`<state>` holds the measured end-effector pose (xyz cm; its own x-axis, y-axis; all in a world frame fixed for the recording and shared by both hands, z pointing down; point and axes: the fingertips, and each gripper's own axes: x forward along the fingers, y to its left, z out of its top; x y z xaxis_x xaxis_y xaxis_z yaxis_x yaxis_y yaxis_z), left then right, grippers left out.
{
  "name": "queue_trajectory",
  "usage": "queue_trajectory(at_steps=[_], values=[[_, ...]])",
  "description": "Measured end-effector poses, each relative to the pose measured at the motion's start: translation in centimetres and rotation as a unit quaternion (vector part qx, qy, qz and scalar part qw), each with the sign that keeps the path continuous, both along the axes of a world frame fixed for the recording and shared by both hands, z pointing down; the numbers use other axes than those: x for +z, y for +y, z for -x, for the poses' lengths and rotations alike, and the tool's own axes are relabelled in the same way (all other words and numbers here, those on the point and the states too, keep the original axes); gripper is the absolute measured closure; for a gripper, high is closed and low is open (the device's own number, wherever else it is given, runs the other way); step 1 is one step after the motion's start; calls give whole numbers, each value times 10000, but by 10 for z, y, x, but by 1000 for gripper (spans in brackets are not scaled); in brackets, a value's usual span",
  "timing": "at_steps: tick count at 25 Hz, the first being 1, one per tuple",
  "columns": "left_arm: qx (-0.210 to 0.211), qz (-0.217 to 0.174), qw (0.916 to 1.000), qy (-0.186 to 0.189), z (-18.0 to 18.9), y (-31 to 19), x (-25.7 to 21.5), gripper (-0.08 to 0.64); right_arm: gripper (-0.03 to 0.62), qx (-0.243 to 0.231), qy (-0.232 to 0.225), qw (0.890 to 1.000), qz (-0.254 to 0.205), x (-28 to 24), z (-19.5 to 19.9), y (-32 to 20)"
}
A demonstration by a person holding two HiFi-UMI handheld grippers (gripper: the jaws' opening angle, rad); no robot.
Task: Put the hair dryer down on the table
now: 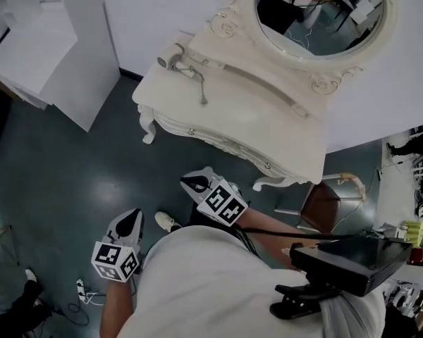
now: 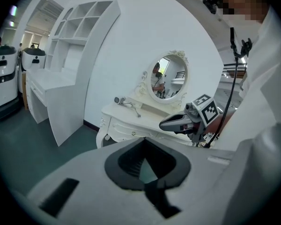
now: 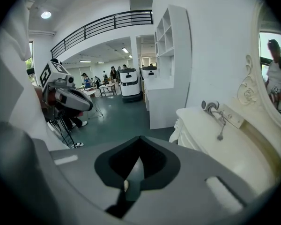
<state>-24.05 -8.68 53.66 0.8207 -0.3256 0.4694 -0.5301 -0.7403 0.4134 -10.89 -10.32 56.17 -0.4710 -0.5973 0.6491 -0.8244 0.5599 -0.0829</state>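
Lying hair dryer [image 1: 173,57], beyond right claw [image 1: 192,184]

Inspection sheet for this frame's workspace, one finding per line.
Surface: white table, holds only the dryer and its cord.
Job's things: hair dryer lies at the table's far left corner.
Clutter: nothing seen.
Grippers: left claw and right claw shut, empty, low by the person, apart from the table.
Cables: cord lies on the table; black cable crosses the person's front.
Surroundings: mirror, shelf unit, chair, dark floor.
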Motion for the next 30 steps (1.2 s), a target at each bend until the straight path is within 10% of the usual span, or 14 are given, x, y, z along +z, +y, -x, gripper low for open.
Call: queue_trajectory(at_steps=[15,30], values=[[229,25,9995,-215,-119,-72,-9,561,594,171,-226,9995,-137,-8,-109,-60],[-116,242,9993,-272,-329,-215,4,527,594,835,-209,9961,-202,-10,-324,-107]])
